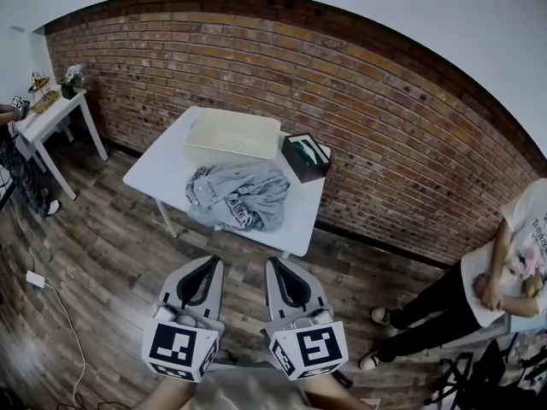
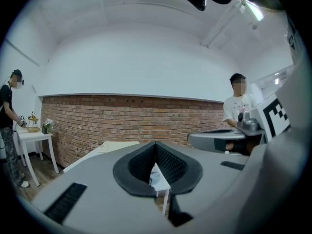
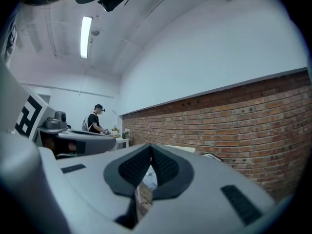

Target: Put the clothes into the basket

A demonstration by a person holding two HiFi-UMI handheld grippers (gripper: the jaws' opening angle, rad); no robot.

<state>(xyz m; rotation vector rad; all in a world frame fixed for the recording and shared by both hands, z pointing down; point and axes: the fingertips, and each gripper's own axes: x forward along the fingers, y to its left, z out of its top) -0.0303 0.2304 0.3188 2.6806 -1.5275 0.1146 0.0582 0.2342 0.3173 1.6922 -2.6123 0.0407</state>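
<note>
A crumpled grey garment (image 1: 239, 196) lies on the front half of a white table (image 1: 154, 173). Behind it, near the brick wall, sits a shallow cream basket (image 1: 232, 133). My left gripper (image 1: 211, 260) and right gripper (image 1: 275, 262) hover side by side over the wooden floor, well short of the table's front edge, pointing level toward it. Both are shut with nothing between their jaws. In the left gripper view the left gripper (image 2: 156, 145) shows its tips together, with a sliver of the table beyond. The right gripper (image 3: 150, 146) looks the same in its own view.
A small dark box (image 1: 305, 157) stands on the table right of the basket. A white side table (image 1: 53, 120) with a plant stands at far left. A person (image 1: 491, 284) stands at the right. A white cable (image 1: 64, 310) runs across the floor on the left.
</note>
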